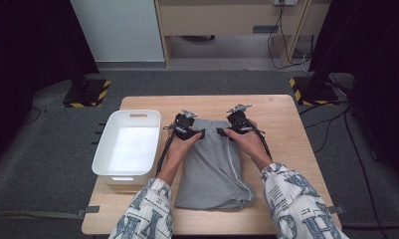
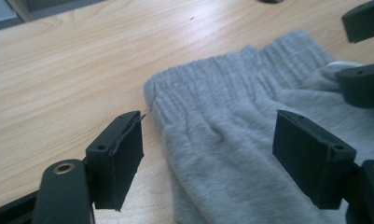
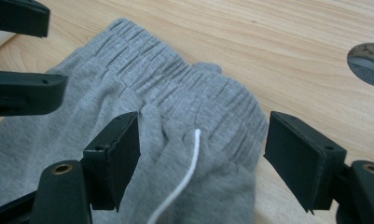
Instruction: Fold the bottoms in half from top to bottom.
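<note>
**Both grippers close in on the waistband of grey shorts**

A wooden table (image 1: 281, 129) takes up the centre of the high view, with a white bin (image 1: 127, 147) standing at its left side. Lying flat in the middle of the frame, just right of the bin, is a pair of grey shorts (image 1: 212, 172), folded lengthwise, the gathered waistband (image 2: 231, 77) at the far end. A person's patterned sleeves enter from the bottom edge.

The left gripper (image 2: 208, 154) and the right gripper (image 3: 201, 156) sit at the two waistband corners in the upper middle of the high view. Each has its jaws spread apart, one on either side of the cloth; nothing is clamped. A thin white cord (image 3: 182, 186) runs down the fabric between the right gripper's jaws.

The step in hand looks like taking hold of the waistband for a fold. To do it well, each gripper likely needs to go lower so its pads catch every layer of the ribbed edge, and both should close at matching corners, keeping the cloth square.
</note>
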Demonstrator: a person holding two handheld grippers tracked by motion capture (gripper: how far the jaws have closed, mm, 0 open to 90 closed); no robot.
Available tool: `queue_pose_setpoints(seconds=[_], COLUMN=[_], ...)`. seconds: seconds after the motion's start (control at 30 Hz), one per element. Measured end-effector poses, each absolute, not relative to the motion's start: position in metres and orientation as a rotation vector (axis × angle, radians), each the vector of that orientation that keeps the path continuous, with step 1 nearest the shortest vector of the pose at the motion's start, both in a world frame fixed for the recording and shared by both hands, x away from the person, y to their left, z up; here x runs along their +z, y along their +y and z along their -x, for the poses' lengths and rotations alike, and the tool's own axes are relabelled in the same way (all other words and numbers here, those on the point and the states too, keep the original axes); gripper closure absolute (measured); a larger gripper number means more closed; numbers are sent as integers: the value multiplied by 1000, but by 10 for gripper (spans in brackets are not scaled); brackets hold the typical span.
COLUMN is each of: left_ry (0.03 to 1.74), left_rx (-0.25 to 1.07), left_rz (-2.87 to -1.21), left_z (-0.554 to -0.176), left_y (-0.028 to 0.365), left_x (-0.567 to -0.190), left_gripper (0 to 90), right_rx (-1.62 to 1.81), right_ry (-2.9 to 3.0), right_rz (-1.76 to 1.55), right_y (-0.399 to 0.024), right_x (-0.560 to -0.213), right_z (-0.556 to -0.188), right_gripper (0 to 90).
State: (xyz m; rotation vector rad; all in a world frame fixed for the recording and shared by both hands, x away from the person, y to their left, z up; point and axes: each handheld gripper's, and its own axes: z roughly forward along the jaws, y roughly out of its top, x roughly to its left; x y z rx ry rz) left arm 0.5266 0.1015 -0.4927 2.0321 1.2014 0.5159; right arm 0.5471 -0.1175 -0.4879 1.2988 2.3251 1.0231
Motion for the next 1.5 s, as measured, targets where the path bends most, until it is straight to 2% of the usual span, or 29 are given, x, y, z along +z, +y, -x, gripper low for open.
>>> queue_pose_setpoints(seconds=[0.57,0.87,1.2,1.5], left_ry=[1226,1204,1179,1230], left_rx=[487,495,517,488], left_rz=[-2036,-2022,-2038,-2046], left_z=[-536,-531,-529,-544], left_y=[108,108,100,99], left_x=[-507,-497,-485,-505], left_gripper=[200,193,185,189], right_rx=[996,1000,1022,996], right_ry=[2344,2326,2295,2319], right_rz=[-1395,-1389,-1393,-1434], right_y=[-114,-116,-127,-126], right_x=[-516,-512,-497,-514], right_z=[-561,-559,-556,-561], right_gripper=[209,168,166,163])
